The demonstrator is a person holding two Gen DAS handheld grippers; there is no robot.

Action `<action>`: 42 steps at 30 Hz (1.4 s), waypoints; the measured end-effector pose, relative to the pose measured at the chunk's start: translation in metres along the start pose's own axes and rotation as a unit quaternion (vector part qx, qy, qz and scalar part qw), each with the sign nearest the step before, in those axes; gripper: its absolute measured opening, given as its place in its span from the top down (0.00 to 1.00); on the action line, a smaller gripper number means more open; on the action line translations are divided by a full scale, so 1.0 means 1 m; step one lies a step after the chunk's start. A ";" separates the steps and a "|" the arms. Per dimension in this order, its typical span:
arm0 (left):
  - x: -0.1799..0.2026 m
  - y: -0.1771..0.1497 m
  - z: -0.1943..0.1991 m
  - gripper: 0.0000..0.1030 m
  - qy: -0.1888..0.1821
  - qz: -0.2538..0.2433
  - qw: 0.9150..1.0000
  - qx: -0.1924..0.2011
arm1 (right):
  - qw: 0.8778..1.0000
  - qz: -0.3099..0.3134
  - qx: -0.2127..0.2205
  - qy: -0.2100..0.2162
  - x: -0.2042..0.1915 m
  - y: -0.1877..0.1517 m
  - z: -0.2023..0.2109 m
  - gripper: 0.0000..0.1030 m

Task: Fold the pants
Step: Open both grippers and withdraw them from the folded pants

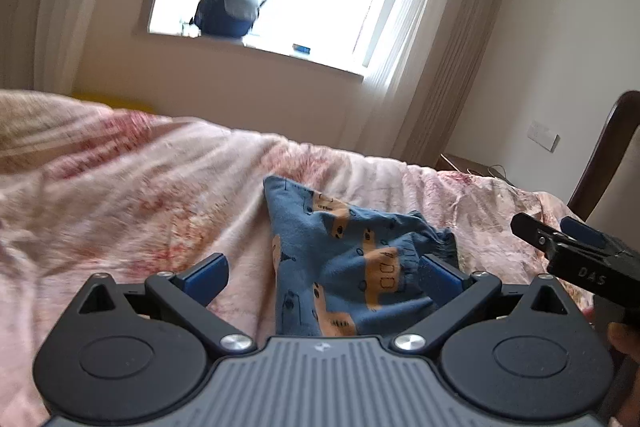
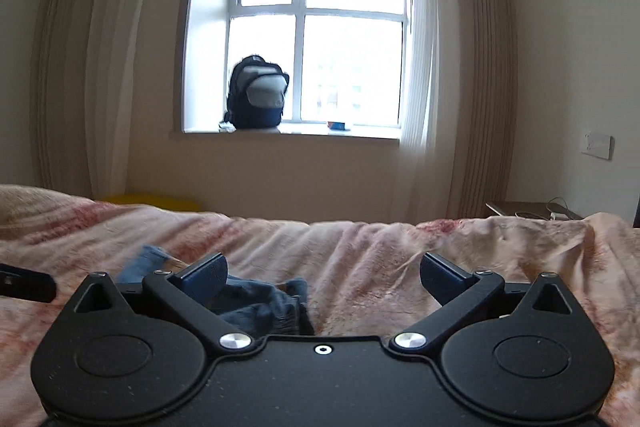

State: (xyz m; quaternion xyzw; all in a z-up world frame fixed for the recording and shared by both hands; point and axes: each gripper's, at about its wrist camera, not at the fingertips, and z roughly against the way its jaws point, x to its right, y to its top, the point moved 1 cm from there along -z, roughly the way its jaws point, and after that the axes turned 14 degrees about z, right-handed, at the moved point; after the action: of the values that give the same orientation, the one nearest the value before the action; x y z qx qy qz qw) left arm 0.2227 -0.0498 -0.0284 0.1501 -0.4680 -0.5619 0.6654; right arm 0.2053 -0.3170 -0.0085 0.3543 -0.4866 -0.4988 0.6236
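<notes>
The blue pants, printed with orange vehicles, lie in a folded bundle on the pink floral bedspread. My left gripper hovers just above and in front of them, open, its blue pads wide apart and touching nothing. My right gripper enters at the right edge of the left wrist view, beside the pants and clear of them. In the right wrist view the right gripper is open over bare bedspread, with the pants low at its left finger. Nothing is held.
A dark backpack and a small blue item rest on the windowsill, with curtains on both sides. A bedside table with cables stands at the right. Dark wooden furniture rises at the right edge. Something yellow shows beyond the bed.
</notes>
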 end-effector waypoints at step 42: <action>-0.016 -0.065 0.068 0.00 0.117 -0.002 0.993 0.002 | 0.996 -0.016 -0.077 0.030 -0.046 -0.037 0.097 0.01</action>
State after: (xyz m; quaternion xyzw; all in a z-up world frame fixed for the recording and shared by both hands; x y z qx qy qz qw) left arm 0.1305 -0.0349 -0.0479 0.2172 -0.3878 -0.5407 0.7142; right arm 0.1007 -0.2773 -0.0278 0.3280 -0.4218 -0.5337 0.6555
